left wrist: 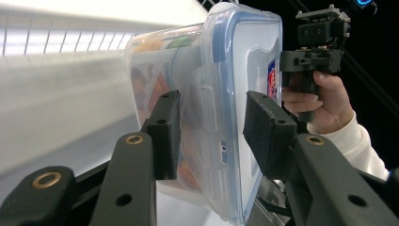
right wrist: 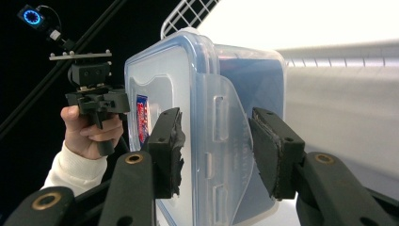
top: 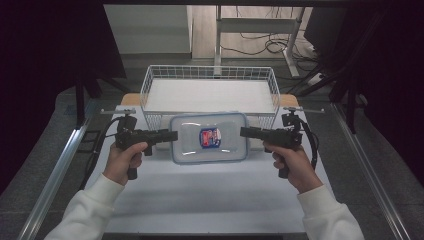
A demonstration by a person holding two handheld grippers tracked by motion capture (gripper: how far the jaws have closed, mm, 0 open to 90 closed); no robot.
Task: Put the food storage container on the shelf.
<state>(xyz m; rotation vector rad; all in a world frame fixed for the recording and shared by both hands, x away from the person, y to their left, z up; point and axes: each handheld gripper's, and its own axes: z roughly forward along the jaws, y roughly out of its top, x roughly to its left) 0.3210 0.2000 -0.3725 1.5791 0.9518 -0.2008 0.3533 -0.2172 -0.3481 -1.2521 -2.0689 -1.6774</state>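
Now, box (top: 209, 138): clear plastic, blue-rimmed lid, something orange inside.
Basket (top: 150, 80): white wire.
Your left gripper (top: 172, 135): parted astride one latch.
Your right gripper (top: 243, 132): likewise.

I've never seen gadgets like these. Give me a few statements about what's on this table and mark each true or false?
1. The plastic container has its lid on. True.
2. The wire basket holds several boxes. False: it looks empty.
3. The left gripper has its jaws open on either side of a lid latch. True.
4. The right gripper is clamped shut on the container. False: its jaws stand apart around the latch.
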